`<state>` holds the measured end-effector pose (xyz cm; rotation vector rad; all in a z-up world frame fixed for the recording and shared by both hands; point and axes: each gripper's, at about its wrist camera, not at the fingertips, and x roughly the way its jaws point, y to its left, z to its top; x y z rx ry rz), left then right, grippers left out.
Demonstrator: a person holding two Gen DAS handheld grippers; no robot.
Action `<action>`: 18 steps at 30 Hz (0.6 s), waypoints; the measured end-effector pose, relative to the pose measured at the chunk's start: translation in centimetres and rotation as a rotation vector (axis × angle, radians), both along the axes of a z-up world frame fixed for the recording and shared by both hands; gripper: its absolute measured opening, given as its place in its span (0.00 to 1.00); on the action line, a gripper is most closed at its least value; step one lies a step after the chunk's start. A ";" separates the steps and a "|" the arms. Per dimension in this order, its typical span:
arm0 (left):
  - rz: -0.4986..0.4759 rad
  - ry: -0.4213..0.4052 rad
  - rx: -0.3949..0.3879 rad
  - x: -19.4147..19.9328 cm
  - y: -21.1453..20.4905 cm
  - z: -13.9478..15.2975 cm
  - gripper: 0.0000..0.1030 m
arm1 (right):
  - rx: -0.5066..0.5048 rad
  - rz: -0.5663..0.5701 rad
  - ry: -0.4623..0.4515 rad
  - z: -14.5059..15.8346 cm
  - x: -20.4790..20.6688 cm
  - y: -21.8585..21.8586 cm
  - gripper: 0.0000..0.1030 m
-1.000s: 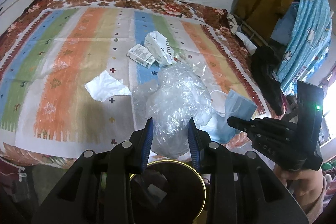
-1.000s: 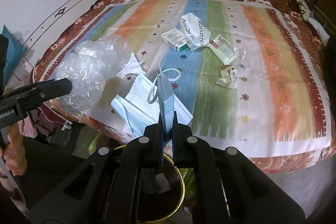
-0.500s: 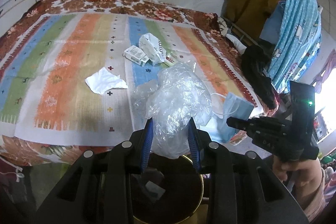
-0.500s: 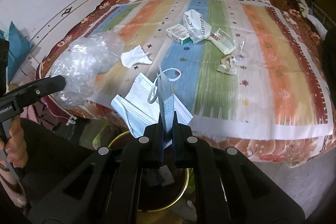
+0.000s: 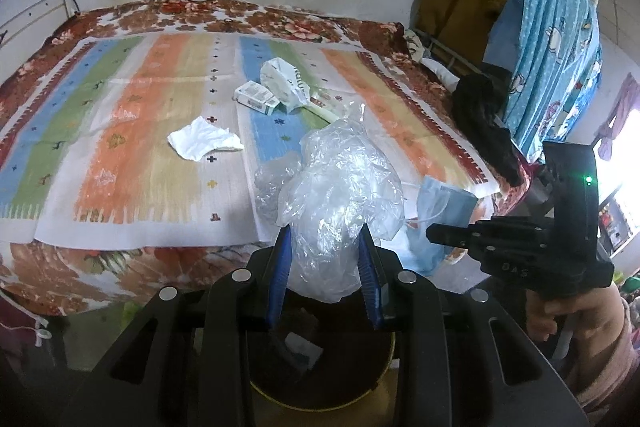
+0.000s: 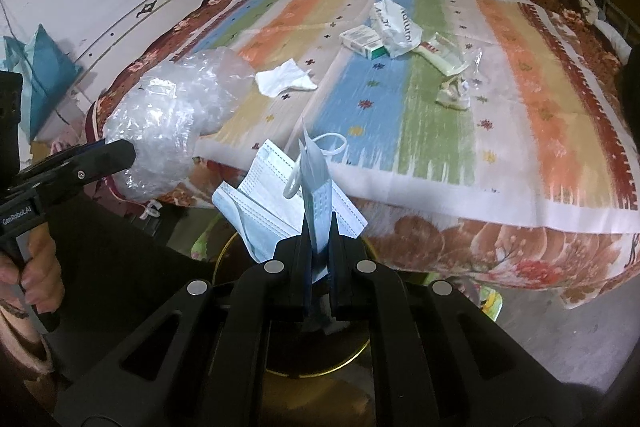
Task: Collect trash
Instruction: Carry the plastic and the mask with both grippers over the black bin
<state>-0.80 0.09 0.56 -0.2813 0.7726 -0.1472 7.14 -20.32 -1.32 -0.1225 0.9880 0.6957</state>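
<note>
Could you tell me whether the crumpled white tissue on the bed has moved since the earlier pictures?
No. The tissue lies on the same orange stripe; only the cameras pulled back.

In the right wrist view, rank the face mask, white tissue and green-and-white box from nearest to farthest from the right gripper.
1. Face mask: pinched in the right gripper.
2. White tissue: on the bed, up and left.
3. Green-and-white box: farther back, mid-bed.
</note>
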 end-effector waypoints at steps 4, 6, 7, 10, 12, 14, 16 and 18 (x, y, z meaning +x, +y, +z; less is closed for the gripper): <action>-0.009 0.031 0.010 -0.7 -0.5 -0.9 0.30 | -0.001 -0.003 0.002 -0.3 -0.9 -0.4 0.05; -0.019 0.029 0.023 -1.2 -0.9 -1.1 0.30 | 0.000 -0.008 0.013 -0.5 -1.4 -0.7 0.05; -0.020 0.030 0.026 -1.4 -1.0 -1.2 0.30 | -0.003 -0.011 0.019 -0.7 -1.7 -0.8 0.05; -0.020 0.049 0.003 -2.2 -1.0 -1.8 0.30 | -0.029 -0.017 0.024 -1.4 -2.7 -1.0 0.05; -0.017 0.060 -0.005 -2.7 -1.1 -2.2 0.30 | -0.031 -0.014 0.031 -1.8 -3.5 -1.1 0.05; -0.017 0.072 -0.014 -3.3 -1.3 -2.7 0.30 | -0.025 -0.016 0.040 -2.1 -4.1 -1.3 0.05; -0.015 0.084 -0.021 -3.9 -1.5 -3.1 0.30 | -0.023 -0.015 0.047 -2.3 -4.8 -1.5 0.05; 0.010 0.090 -0.030 -4.7 -1.4 -3.5 0.30 | -0.026 -0.015 0.053 -2.5 -5.5 -1.7 0.05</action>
